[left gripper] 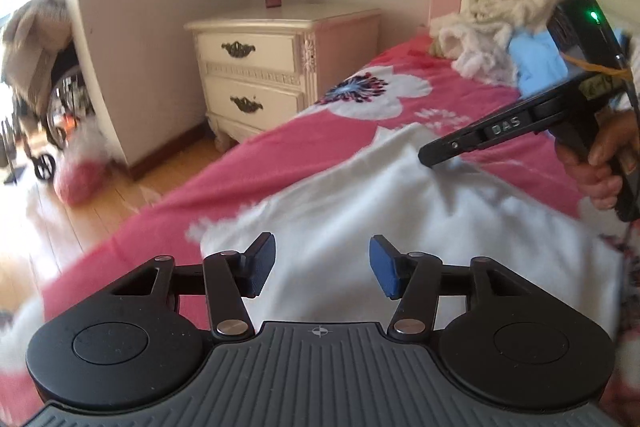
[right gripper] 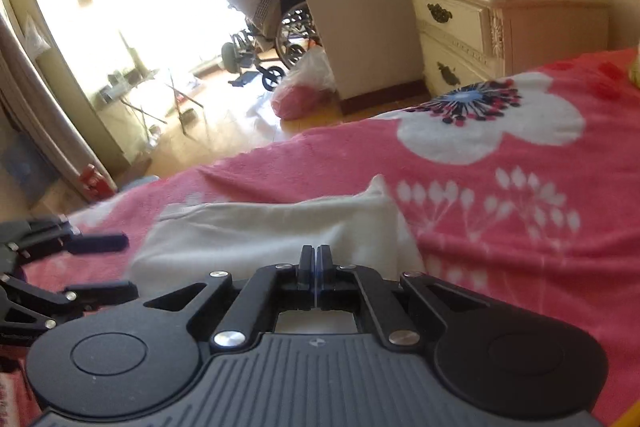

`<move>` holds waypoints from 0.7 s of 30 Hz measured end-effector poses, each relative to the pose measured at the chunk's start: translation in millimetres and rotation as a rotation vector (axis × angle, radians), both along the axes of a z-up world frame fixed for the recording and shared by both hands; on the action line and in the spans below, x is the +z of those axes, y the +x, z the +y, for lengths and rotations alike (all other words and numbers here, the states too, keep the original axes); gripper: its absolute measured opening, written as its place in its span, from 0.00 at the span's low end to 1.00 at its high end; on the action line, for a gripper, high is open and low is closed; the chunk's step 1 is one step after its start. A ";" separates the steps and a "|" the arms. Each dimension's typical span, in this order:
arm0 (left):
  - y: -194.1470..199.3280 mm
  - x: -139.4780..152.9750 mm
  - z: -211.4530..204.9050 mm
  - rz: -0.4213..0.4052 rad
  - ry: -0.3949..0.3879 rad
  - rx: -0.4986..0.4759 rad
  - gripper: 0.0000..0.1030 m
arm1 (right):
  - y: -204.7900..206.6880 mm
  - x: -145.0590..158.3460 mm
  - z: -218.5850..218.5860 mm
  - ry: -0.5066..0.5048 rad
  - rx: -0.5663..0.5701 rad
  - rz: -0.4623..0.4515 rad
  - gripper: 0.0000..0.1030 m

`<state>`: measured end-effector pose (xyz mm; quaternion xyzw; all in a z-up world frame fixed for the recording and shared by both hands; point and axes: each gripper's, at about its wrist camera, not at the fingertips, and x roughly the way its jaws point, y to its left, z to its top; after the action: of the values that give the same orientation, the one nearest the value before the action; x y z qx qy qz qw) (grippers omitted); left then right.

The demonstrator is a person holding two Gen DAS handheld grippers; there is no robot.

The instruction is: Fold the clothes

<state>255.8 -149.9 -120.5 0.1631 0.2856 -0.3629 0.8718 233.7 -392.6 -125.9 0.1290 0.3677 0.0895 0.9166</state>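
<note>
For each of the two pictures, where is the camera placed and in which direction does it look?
Left wrist view: sits on the left gripper, fingers apart, looking across the white garment toward the nightstand; the right gripper and a hand show.
Right wrist view: sits on the right gripper, fingers shut, looking over the garment toward a wheelchair; the left gripper shows at left.
Shared: garment, pink floral blanket, nightstand, wheelchair.

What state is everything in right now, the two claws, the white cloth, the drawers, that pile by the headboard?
Left claw: open, nothing between its pads.
Right claw: shut, over the white garment; whether it pinches cloth can't be told.
White garment: spread on the bed, partly folded, wrinkled.
Nightstand: both drawers closed.
Clothes pile: heaped, unfolded, by the headboard.
</note>
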 end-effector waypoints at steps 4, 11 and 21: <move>20.4 -24.7 -14.6 -0.037 0.059 0.036 0.52 | 22.0 -14.4 -9.1 0.018 -0.035 -0.004 0.00; 43.7 -17.2 -6.6 0.001 -0.011 0.079 0.50 | 29.4 -8.2 -2.0 -0.055 0.000 -0.015 0.00; 71.6 -25.3 5.9 0.070 -0.109 0.184 0.50 | 42.2 -0.6 -6.6 -0.023 -0.051 -0.052 0.00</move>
<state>327.4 -144.0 -145.8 0.0757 0.3097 -0.3018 0.8985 275.9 -399.2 -126.4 0.1253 0.3415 0.0651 0.9292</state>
